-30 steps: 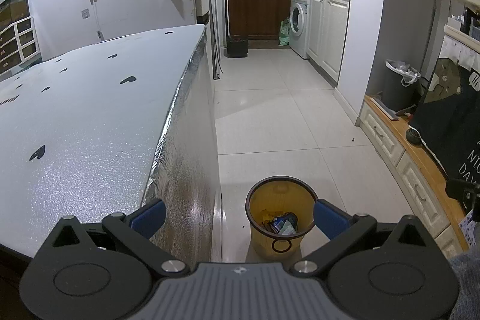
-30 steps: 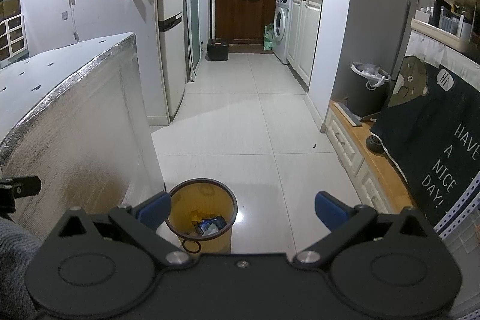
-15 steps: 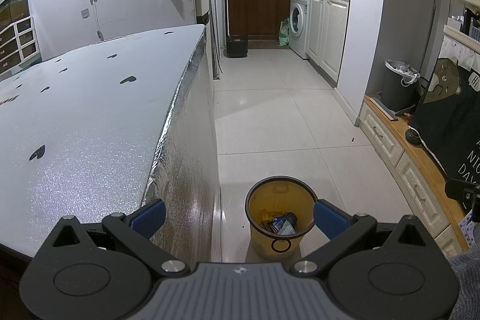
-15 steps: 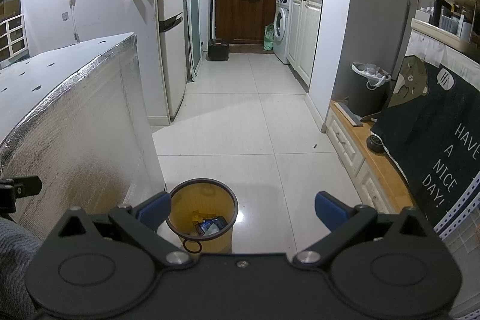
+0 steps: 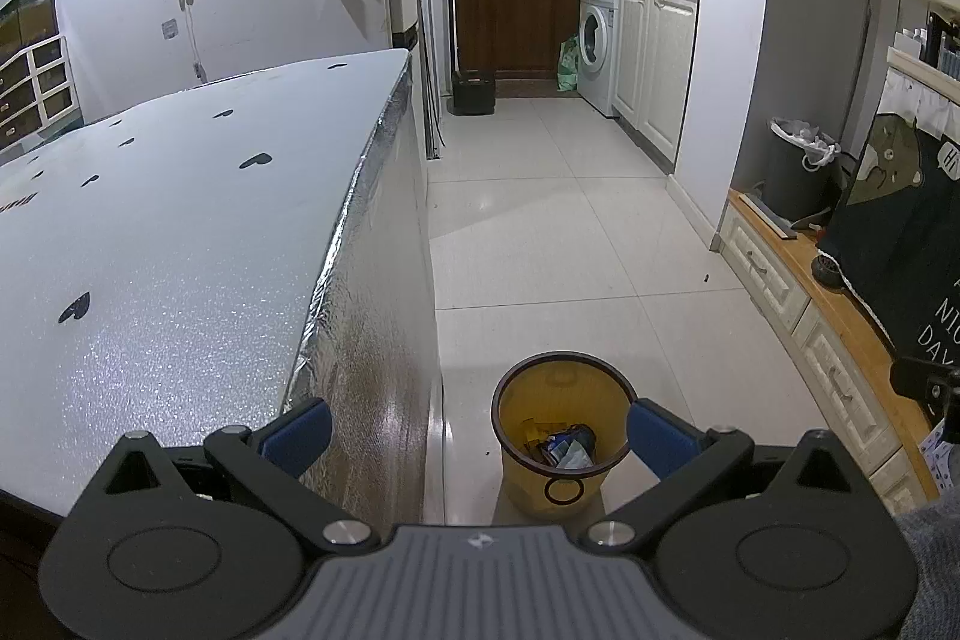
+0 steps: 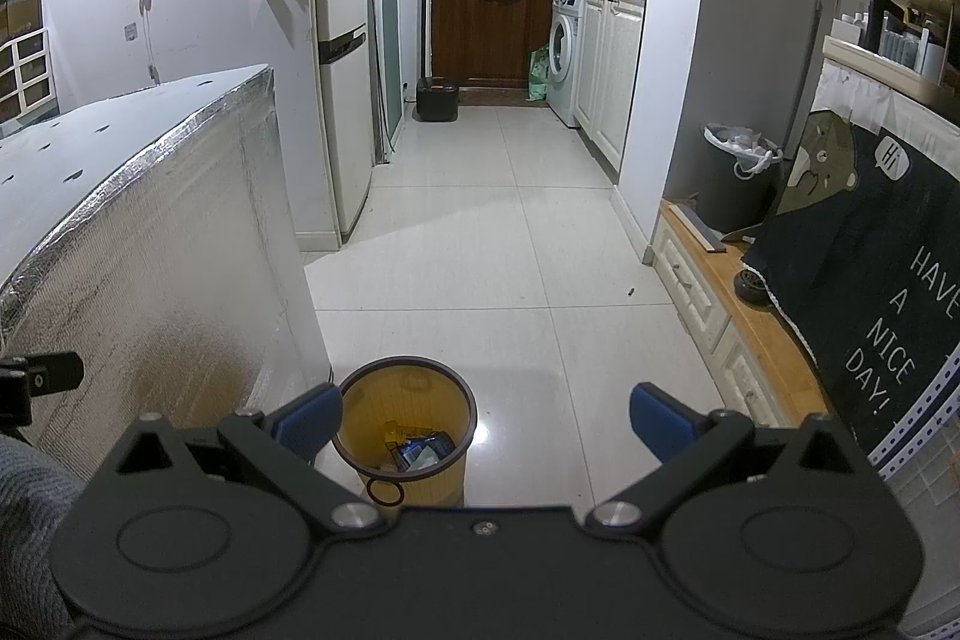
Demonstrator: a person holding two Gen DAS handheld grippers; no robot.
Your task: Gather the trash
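Note:
A small yellow waste bin (image 5: pixel 561 400) with a dark rim stands on the tiled floor beside the table's foil-covered side. Crumpled trash (image 5: pixel 564 451), blue and yellow pieces, lies in its bottom. My left gripper (image 5: pixel 477 436) hovers above the table corner and the bin, open, with nothing between its blue pads. In the right wrist view the same bin (image 6: pixel 408 412) sits low and left of centre with the trash (image 6: pixel 420 451) inside. My right gripper (image 6: pixel 486 421) is open and empty above the floor, its left pad over the bin's rim.
The silver table (image 5: pixel 180 232) with small dark marks fills the left. A fridge (image 6: pixel 345 100) stands behind it. On the right is a low wooden bench (image 6: pixel 762 334) with drawers, a dark cloth (image 6: pixel 870 280) and a lined black bin (image 6: pixel 735 175). A tiled corridor (image 6: pixel 492 232) leads to a door.

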